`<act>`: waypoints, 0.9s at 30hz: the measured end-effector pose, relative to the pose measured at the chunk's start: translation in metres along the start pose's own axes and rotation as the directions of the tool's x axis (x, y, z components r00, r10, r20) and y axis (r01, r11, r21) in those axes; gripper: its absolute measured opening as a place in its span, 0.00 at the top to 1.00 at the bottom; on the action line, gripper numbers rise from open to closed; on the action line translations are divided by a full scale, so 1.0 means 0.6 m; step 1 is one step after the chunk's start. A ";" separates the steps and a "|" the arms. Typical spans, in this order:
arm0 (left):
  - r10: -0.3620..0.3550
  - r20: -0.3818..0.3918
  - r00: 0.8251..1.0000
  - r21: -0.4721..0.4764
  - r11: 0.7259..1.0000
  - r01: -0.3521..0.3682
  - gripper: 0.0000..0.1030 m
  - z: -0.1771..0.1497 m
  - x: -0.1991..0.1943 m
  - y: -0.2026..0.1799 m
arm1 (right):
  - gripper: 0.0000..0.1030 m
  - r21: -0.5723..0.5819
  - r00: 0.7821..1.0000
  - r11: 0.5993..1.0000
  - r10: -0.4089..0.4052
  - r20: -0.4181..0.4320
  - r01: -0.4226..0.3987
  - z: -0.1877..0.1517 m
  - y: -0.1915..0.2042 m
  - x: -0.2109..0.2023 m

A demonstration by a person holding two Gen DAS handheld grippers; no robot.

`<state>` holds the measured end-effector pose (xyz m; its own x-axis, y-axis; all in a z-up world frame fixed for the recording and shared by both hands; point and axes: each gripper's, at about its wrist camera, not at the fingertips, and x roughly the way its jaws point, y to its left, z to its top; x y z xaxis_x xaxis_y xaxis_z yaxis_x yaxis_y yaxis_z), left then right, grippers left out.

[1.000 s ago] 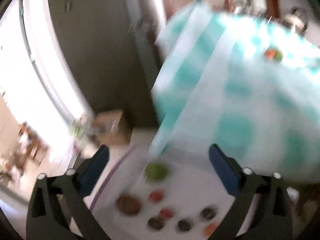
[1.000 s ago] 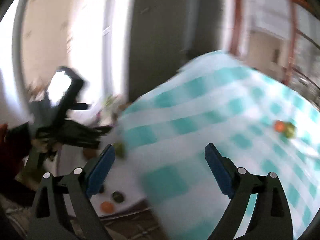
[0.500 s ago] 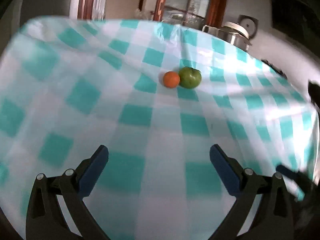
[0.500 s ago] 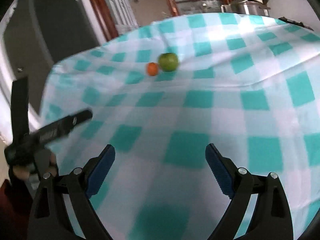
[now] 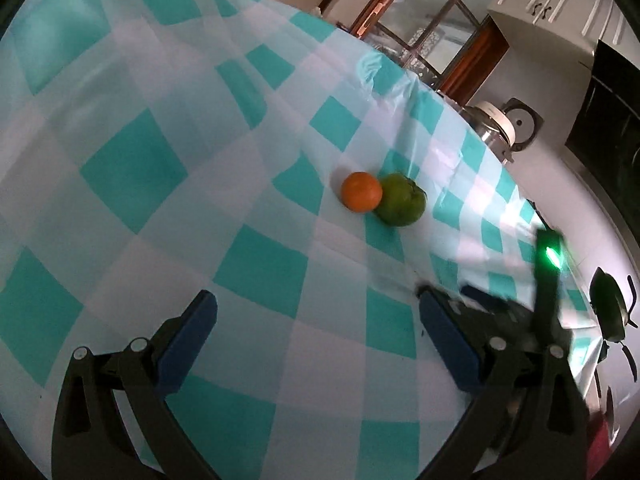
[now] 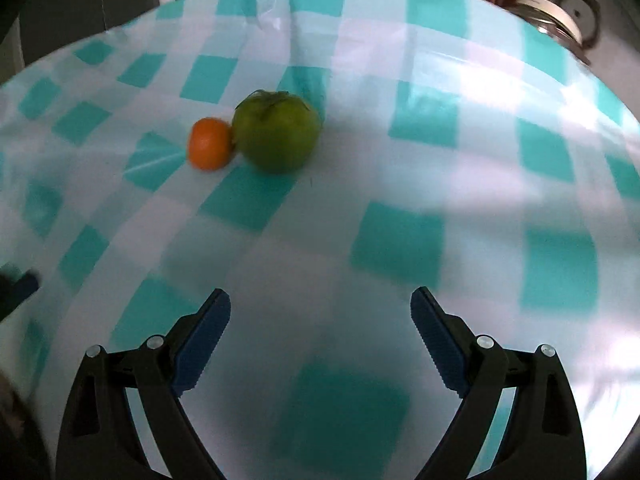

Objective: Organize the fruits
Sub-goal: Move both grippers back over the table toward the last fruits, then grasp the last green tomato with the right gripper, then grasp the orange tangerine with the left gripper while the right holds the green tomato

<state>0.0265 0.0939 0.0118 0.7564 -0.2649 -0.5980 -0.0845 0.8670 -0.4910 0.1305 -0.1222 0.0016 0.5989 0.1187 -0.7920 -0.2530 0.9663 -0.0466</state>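
A small orange fruit (image 5: 361, 191) and a larger green fruit (image 5: 401, 199) lie touching each other on the teal-and-white checked tablecloth (image 5: 160, 160). In the right wrist view the orange fruit (image 6: 209, 143) is left of the green fruit (image 6: 277, 131). My left gripper (image 5: 316, 324) is open and empty, above the cloth, well short of the fruits. My right gripper (image 6: 320, 320) is open and empty, the fruits ahead and to its left. The right gripper's body with a green light (image 5: 550, 256) shows at the left view's right side.
A metal pot with a lid (image 5: 498, 124) stands beyond the table's far edge, also in the right wrist view (image 6: 556, 12). Wooden-framed glass doors (image 5: 432, 20) and a white cabinet (image 5: 552, 4) are behind. A dark chair (image 5: 610, 308) is at far right.
Both grippers swung from the floor-side tray of fruits up over the table and came nearer the orange and green fruits. Both stayed open and empty.
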 end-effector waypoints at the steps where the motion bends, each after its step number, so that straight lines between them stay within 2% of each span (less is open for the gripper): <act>1: 0.004 0.004 1.000 -0.004 1.000 -0.004 0.02 0.000 0.000 0.001 | 0.14 -0.016 1.000 1.000 -0.006 0.000 0.006 0.015 0.004 0.012; 5: 0.001 0.009 1.000 -0.028 1.000 -0.001 0.02 0.002 0.001 0.006 | 0.15 -0.085 1.000 0.996 -0.025 0.002 0.025 0.070 0.019 0.060; 11: -0.001 0.018 1.000 -0.055 0.998 0.002 0.02 0.005 -0.001 0.013 | 0.17 -0.084 1.000 0.996 0.004 0.001 -0.004 0.120 0.028 0.104; 12: 0.001 0.018 1.000 -0.055 0.998 0.000 0.02 0.005 -0.001 0.013 | 0.22 -0.077 1.000 0.997 0.021 0.012 -0.020 0.124 0.029 0.104; 13: 0.008 0.020 1.000 -0.054 0.999 -0.007 0.02 0.004 -0.001 0.013 | 0.36 -0.066 0.998 0.996 0.060 0.013 -0.059 0.124 0.028 0.103; 14: 0.013 0.020 1.000 -0.053 0.999 -0.012 0.02 0.004 -0.001 0.013 | 0.39 -0.055 0.996 0.995 0.083 0.015 -0.082 0.122 0.027 0.101; 16: 0.020 0.020 1.000 -0.043 0.999 -0.019 0.02 0.003 -0.001 0.011 | 0.39 -0.021 0.996 0.996 0.086 0.014 -0.086 0.110 0.018 0.094; 18: 0.028 0.017 0.999 -0.029 0.999 -0.027 0.02 0.003 0.000 0.007 | 0.39 0.091 0.989 0.985 0.148 0.021 -0.150 0.079 -0.008 0.072; 20: 0.038 0.011 0.999 -0.007 0.999 -0.038 0.02 0.001 0.003 0.002 | 0.39 0.161 0.983 0.970 0.178 0.053 -0.184 0.039 -0.030 0.043; 22: 0.043 0.002 0.999 0.016 0.999 -0.043 0.02 0.000 0.005 -0.004 | 0.39 0.212 0.982 0.961 0.164 0.091 -0.180 -0.009 -0.052 0.007; 27: 0.042 -0.062 0.997 0.076 0.996 -0.038 0.02 -0.005 0.018 -0.021 | 0.39 0.303 0.980 0.937 0.139 0.141 -0.177 -0.070 -0.092 -0.041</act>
<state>0.0340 0.0790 0.0095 0.7103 -0.2538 -0.6566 -0.0630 0.9061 -0.4184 0.0976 -0.1883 -0.0021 0.6586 0.2830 -0.6973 -0.1125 0.9532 0.2806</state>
